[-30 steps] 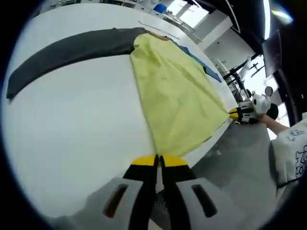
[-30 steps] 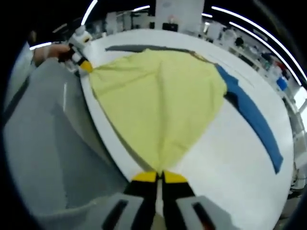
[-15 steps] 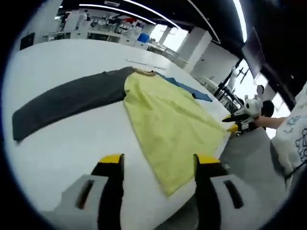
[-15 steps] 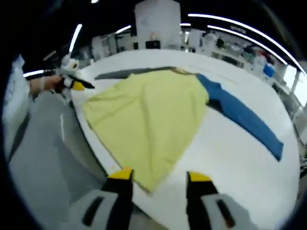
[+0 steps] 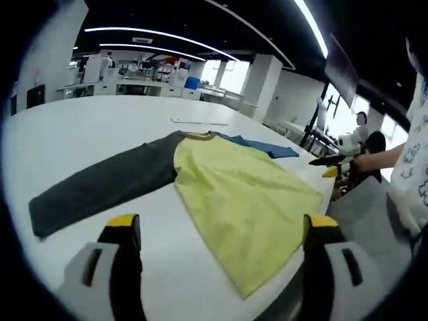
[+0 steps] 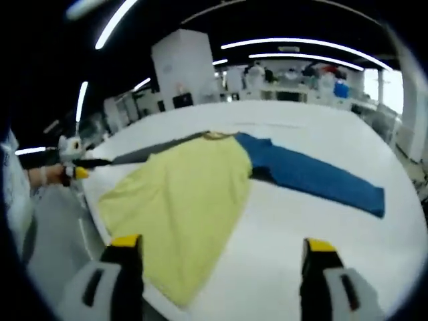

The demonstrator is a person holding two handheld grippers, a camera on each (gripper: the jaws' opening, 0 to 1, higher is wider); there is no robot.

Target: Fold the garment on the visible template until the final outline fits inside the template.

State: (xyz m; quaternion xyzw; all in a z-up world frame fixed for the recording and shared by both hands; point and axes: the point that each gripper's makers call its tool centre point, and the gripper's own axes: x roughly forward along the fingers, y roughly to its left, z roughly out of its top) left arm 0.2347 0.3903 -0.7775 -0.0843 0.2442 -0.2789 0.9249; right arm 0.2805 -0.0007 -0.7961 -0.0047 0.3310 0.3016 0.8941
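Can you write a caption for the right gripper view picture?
Open right gripper above a yellow shirt with one blue sleeve.

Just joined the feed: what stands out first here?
A shirt with a yellow body lies flat on the white table, its hem at the near edge. One sleeve is dark grey, the other blue. Both grippers' jaws stand wide open, above the table.

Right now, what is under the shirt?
The shirt lies flat on the white table, its hem at the table's edge. No template outline shows around it; anything beneath the yellow body is covered.
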